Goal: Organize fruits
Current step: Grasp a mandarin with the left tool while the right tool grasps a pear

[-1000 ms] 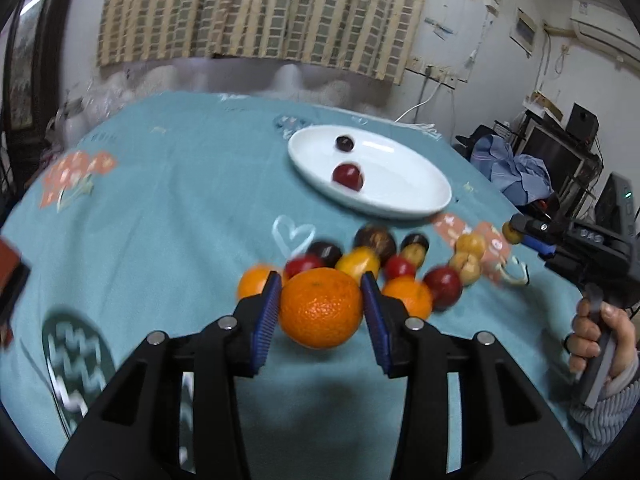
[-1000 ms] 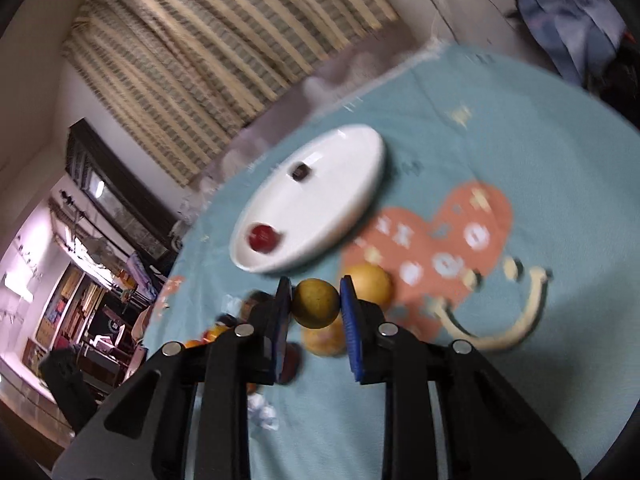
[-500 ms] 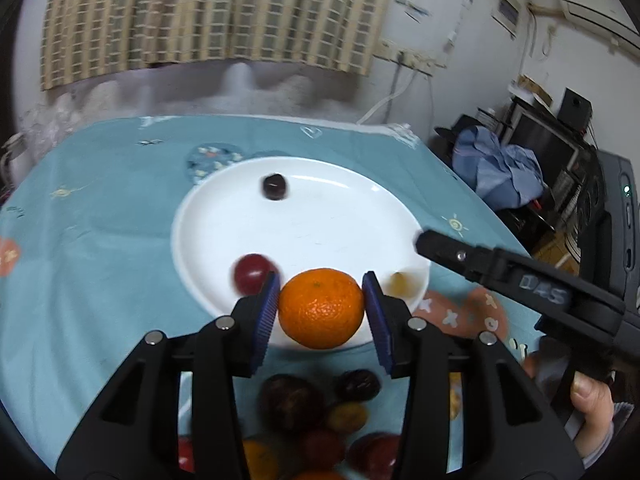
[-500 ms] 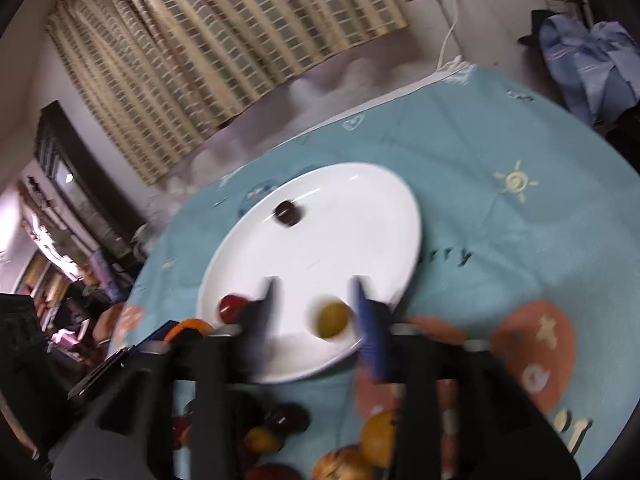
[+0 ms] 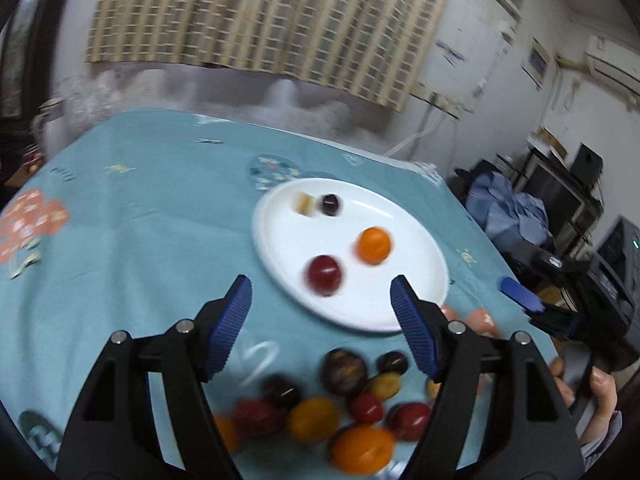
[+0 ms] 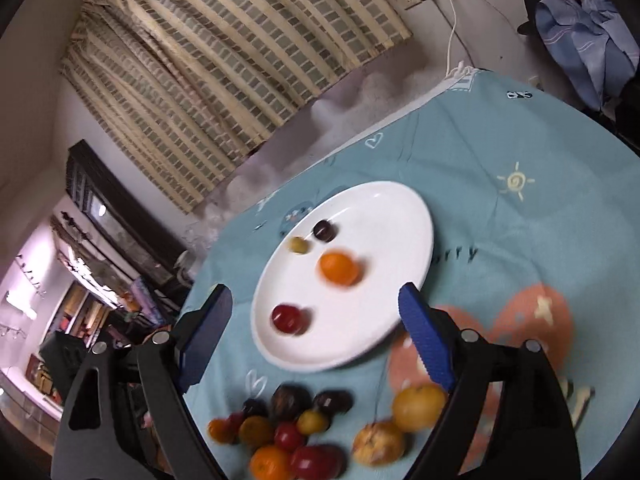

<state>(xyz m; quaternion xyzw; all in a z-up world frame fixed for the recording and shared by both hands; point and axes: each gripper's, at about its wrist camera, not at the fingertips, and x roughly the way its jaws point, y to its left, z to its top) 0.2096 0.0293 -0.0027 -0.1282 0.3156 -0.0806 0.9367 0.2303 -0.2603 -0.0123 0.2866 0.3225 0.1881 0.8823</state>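
Orange [image 5: 374, 245] now on plate [image 5: 404, 316], both grippers spread, right view adds loose pears [image 6: 418, 407]

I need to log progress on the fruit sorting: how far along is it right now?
Four fruits lie on the white oval plate: an orange mandarin, a red round fruit, a dark purple fruit and a small yellow fruit. Nothing is in hand: the left gripper and right gripper are both open and empty. Left: the mixed fruit pile on the teal tablecloth, over a dozen pieces.
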